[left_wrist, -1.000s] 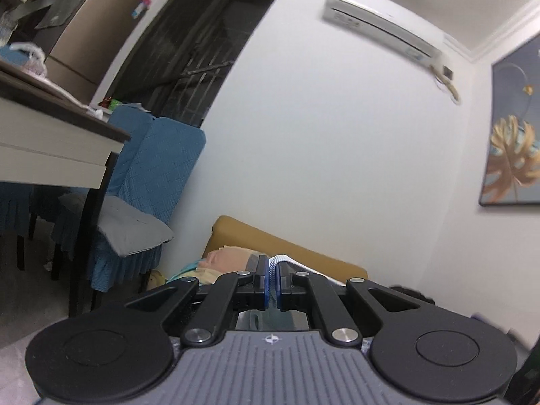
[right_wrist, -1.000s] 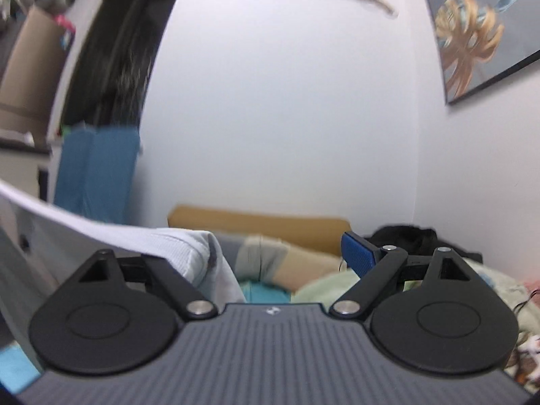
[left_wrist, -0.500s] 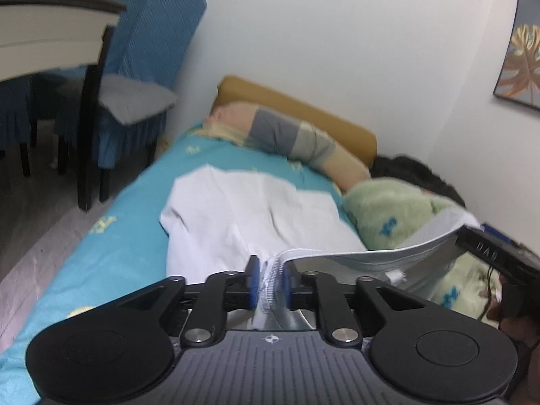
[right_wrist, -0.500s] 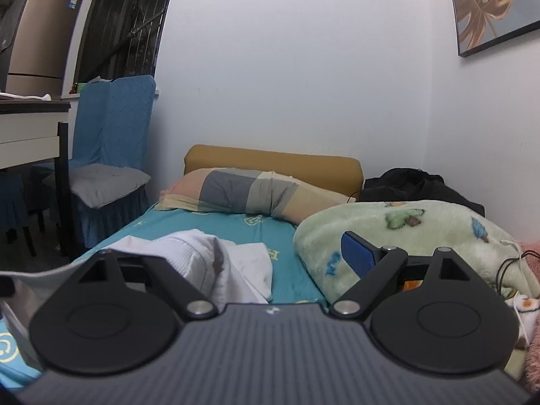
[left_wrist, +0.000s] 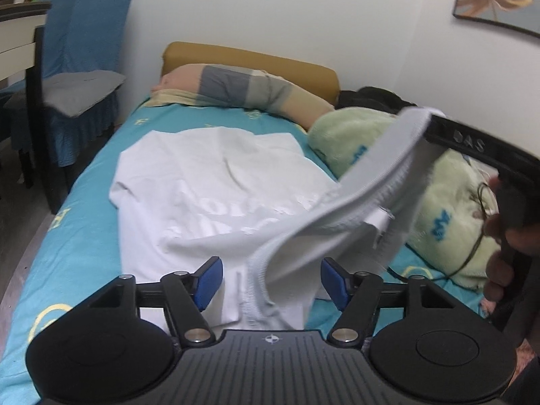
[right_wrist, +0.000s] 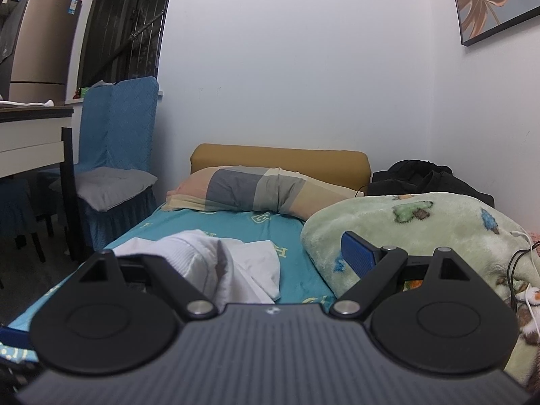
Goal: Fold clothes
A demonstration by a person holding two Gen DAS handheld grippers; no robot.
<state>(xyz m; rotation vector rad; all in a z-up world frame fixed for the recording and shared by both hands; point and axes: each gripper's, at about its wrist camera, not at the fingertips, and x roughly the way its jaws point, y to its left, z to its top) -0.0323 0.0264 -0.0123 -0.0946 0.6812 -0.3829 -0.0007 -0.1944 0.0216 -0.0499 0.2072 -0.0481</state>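
At the far left of the left wrist view stands a blue-covered chair (left_wrist: 84,50) with a grey cushion, beside the bed (left_wrist: 84,236) in its turquoise sheet. Your white garment (left_wrist: 209,202) lies spread over the middle of that sheet, filling the centre of the frame. Low in the frame your left tongs (left_wrist: 271,280) have just been opening: the blue pads stand apart, and the garment's ribbed hem (left_wrist: 337,212) runs between them without either pad pressing on it. From there the hem rises in a band toward the upper right of the frame, where it drapes over one finger of your right tongs (left_wrist: 472,141), with your hand (left_wrist: 506,236) on the handle below. Behind the hem lies a green blanket (left_wrist: 449,202); a striped pillow (left_wrist: 243,91) rests at the head of the bed.

In the right wrist view the hem bunches over the left finger, at lower left of centre. The right pad (right_wrist: 357,253) stands bare and well apart, so these tongs are spread wide, carrying the cloth by drape, not by pinch.
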